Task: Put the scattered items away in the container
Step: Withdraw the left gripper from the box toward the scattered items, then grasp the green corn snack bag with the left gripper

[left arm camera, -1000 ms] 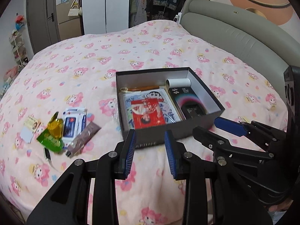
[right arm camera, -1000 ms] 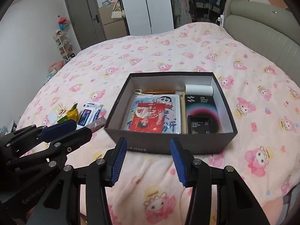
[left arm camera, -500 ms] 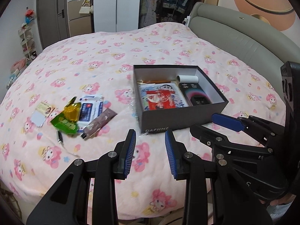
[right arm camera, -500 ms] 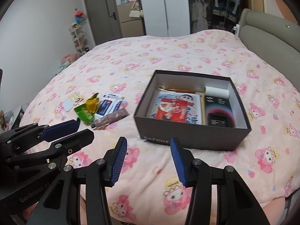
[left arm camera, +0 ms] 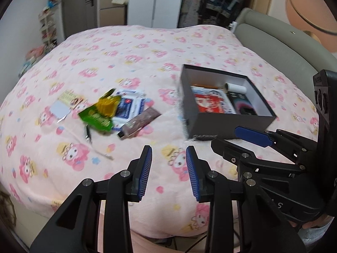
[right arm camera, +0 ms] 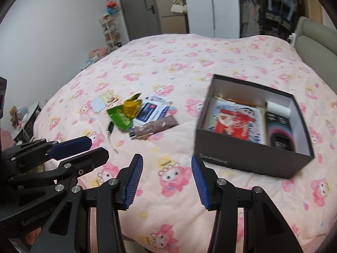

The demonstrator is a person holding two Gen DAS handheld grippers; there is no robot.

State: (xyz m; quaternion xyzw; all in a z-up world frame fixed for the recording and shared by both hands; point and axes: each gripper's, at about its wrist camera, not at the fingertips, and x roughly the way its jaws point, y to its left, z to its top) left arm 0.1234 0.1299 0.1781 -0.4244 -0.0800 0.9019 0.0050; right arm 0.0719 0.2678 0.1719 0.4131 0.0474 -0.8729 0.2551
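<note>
A dark open box (left arm camera: 214, 124) (right arm camera: 242, 156) sits on the pink bed and holds a cartoon packet (right arm camera: 236, 120), a white roll (right arm camera: 278, 108) and a black box. Left of it lie scattered items: a green packet (left arm camera: 95, 117) (right arm camera: 120, 117), a yellow packet (left arm camera: 107, 105), a blue-white wipes pack (left arm camera: 128, 107) (right arm camera: 150, 109), a brown sachet (left arm camera: 140, 122) (right arm camera: 155, 127), a white card (left arm camera: 60, 109) and a small pen (left arm camera: 88, 133). My left gripper (left arm camera: 168, 172) is open and empty, above the bed's near edge. My right gripper (right arm camera: 166, 181) is open and empty beside it.
The bed has a grey padded headboard (left arm camera: 280, 48) on the right. A door (right arm camera: 137, 8), white wardrobe (right arm camera: 210, 6) and shelves with toys (right arm camera: 109, 31) stand behind the bed. The bed edge drops off just below both grippers.
Both grippers have pulled back and swung left, so the box has shifted right in view and the scattered items sit nearer the centre. Both stay open and empty.
</note>
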